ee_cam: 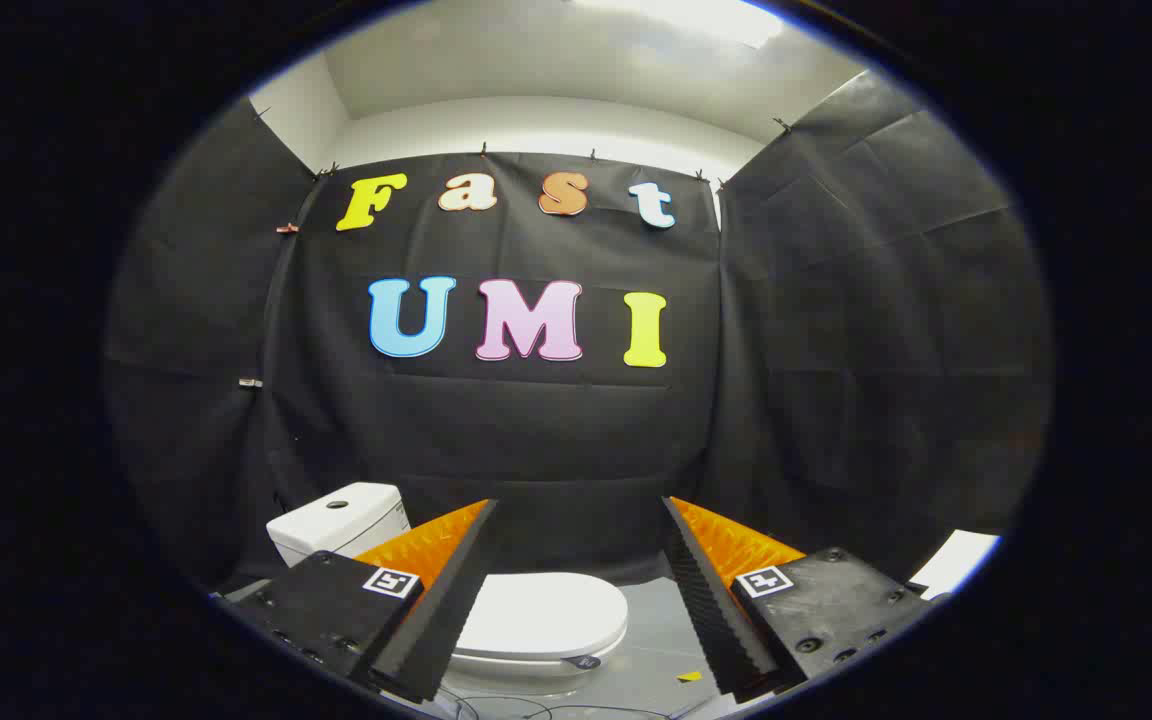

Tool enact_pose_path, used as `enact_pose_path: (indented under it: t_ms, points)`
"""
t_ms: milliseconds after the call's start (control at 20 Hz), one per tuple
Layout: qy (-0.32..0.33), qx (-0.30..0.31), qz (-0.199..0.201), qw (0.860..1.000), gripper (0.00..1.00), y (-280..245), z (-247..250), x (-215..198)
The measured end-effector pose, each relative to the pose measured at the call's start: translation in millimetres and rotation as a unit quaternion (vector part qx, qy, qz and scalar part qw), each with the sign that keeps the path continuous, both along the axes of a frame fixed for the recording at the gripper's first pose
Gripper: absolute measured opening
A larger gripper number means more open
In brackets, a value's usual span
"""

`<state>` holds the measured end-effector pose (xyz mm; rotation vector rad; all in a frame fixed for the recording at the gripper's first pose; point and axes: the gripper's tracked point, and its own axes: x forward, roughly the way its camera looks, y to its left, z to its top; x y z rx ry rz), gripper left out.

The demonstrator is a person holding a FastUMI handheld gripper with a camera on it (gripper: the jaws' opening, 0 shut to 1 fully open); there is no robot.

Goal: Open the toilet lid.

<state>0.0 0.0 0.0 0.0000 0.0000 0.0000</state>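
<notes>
The closed toilet lid [544, 612] is seen below and between the wide-open, empty jaws of the gripper [578, 520], untouched.

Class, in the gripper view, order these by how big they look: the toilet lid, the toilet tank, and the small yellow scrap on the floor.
1. Toilet lid, closed, partly hidden behind one finger of the open tongs.
2. Toilet tank; it stands farther away and is partly hidden, so this ranking is unsure.
3. Yellow scrap, clearly smallest.
</notes>
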Motion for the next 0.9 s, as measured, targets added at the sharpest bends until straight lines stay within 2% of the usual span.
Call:
enact_pose_path:
  t_ms: [900]
  points:
    - [0.019, 0.002, 0.005, 1.0, 0.99, -1.6, -6.5, 2.5]
